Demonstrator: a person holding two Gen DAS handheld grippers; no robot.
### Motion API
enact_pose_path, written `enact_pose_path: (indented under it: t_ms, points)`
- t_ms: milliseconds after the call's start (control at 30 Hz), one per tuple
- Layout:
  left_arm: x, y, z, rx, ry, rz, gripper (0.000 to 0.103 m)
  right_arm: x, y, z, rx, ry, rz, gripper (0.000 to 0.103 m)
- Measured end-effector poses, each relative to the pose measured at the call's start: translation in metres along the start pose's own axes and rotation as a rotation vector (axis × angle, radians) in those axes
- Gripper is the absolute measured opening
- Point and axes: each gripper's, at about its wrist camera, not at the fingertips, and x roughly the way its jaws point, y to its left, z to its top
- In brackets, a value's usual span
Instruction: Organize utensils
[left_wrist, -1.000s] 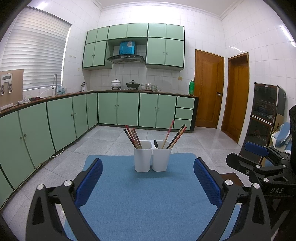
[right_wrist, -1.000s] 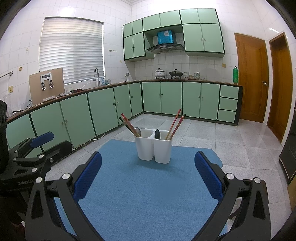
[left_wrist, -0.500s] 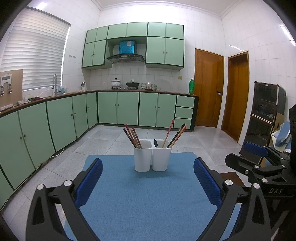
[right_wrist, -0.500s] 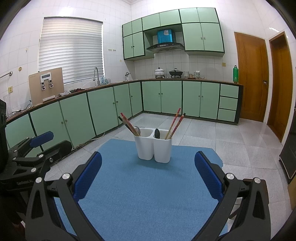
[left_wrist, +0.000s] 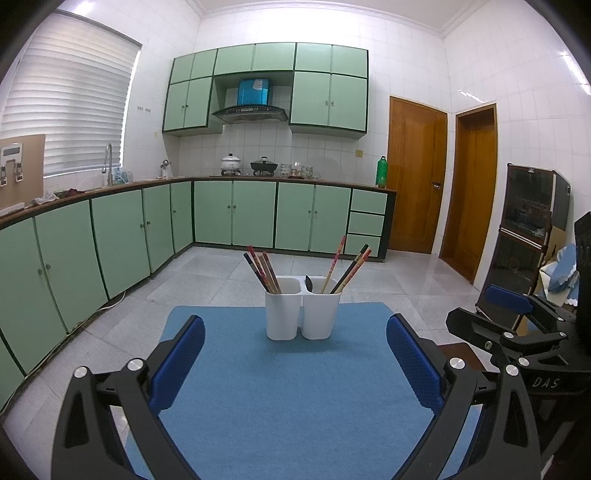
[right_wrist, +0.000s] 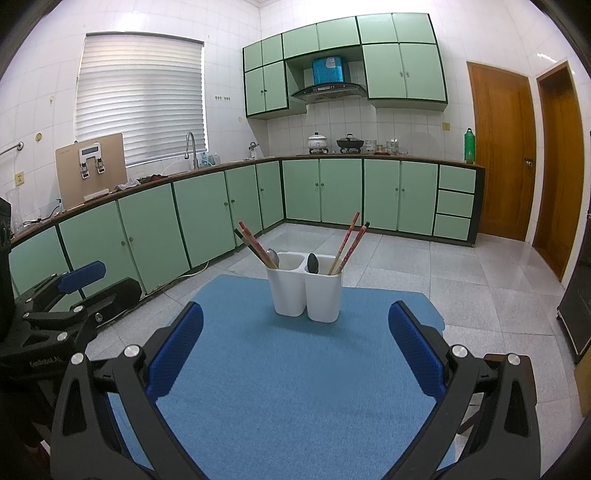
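Nothing has moved: left gripper (left_wrist: 295, 339) and right gripper (right_wrist: 295, 328) both spread empty, white two-compartment utensil holder (left_wrist: 302, 312) at 12 o'clock.

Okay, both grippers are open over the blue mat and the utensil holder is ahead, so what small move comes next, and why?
Probably ease the right gripper forward toward the white two-compartment holder. Both compartments mix chopsticks with a spoon, so something likely needs pulling out and sorting. The left gripper is also open and empty, well short of the holder on the blue mat.
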Motion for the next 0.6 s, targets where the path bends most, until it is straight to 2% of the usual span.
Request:
enact_pose_path:
  t_ms: [600]
  points:
    - [-0.0003,0.0017,0.0023,-0.004,0.007,0.01,0.097,0.0059,-0.0053,-0.0016,0.004,0.01,-0.002,0.097]
